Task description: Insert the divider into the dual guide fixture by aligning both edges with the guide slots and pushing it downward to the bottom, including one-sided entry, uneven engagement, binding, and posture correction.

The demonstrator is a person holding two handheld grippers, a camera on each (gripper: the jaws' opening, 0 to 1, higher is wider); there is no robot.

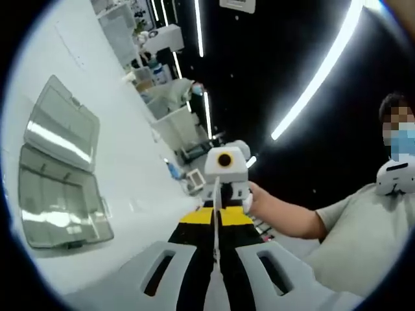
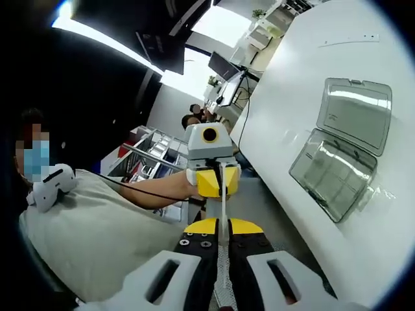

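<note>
A thin pale divider (image 1: pixel 216 241) shows edge-on, held in the air between my two grippers. My left gripper (image 1: pixel 216 217), with black jaws and yellow tips, is shut on one end. Facing it, my right gripper (image 1: pixel 225 192) is shut on the other end, with a person's hand behind it. In the right gripper view the divider (image 2: pixel 224 208) runs from my right gripper (image 2: pixel 224 227) up to my left gripper (image 2: pixel 218 184). A clear hinged plastic box (image 1: pixel 59 173) lies open on the white table (image 1: pixel 139 172), well apart from the divider. The box (image 2: pixel 342 150) also appears in the right gripper view.
A person in a grey shirt (image 2: pixel 84 233) holds the grippers away from the white table's edge (image 2: pixel 275 194). Bins and shelves (image 1: pixel 170 107) stand at the table's far end. Black ceiling with bright light strips (image 1: pixel 321 74) fills the background.
</note>
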